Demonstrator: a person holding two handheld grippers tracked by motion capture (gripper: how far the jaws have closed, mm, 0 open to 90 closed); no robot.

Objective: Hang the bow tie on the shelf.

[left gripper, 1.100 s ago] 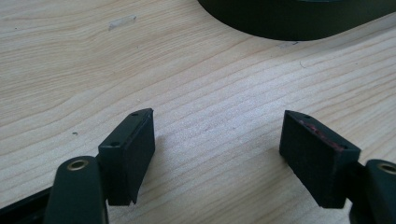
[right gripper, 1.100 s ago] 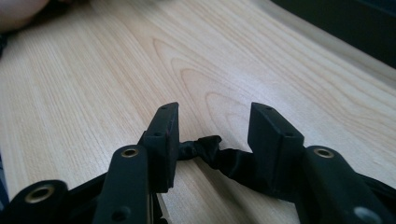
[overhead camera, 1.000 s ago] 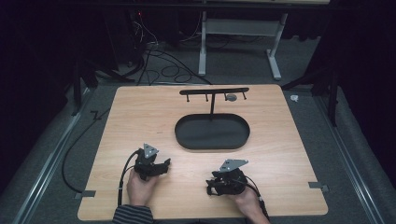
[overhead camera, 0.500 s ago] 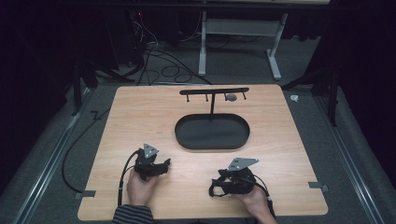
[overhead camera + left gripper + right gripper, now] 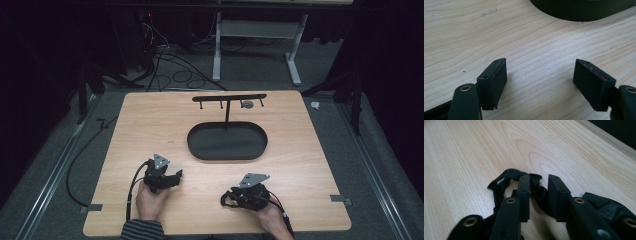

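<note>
Black fabric, a crumpled strap-like cloth, lies on the pale wooden counter near its front edge, bunched between the jaws of the right gripper, which have just been closing and now pinch it. Its long axis cannot be told from the folds. Left gripper rests nearby with jaws wide open on bare wood. Beyond both sits a dark oval tray with an upright rack; nothing stands between.
</note>
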